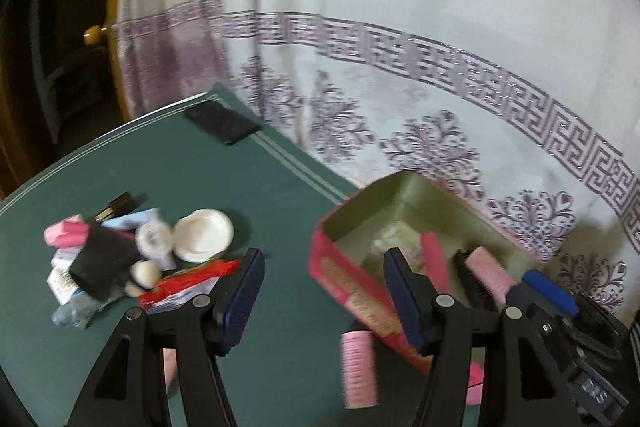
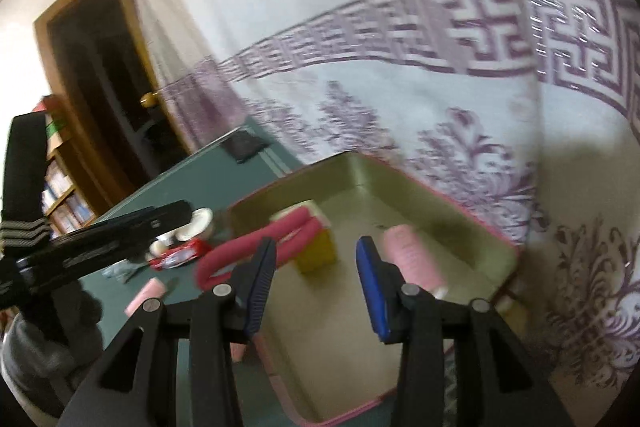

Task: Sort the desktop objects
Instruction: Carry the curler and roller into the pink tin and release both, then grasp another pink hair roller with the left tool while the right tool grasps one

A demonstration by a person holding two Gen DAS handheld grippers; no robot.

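A pink tin box [image 1: 352,291] stands open on the green table [image 1: 240,187]; in the right wrist view its rim [image 2: 440,191] faces me. Inside lie a pink hair roller [image 2: 412,259], a red foam curler [image 2: 256,243] and a yellow block [image 2: 316,251]. My right gripper [image 2: 316,287] is open and empty, just above the box. My left gripper [image 1: 324,295] is open and empty over the table, left of the box. Another pink roller [image 1: 359,367] lies on the table between its fingers. A pile of small objects [image 1: 120,255] lies to the left.
A white dish [image 1: 204,235] and a red packet [image 1: 192,279] are part of the pile. A dark pad [image 1: 222,123] lies at the table's far corner. A white curtain with purple pattern [image 1: 400,67] hangs behind. A doorway and shelves [image 2: 64,187] are at left.
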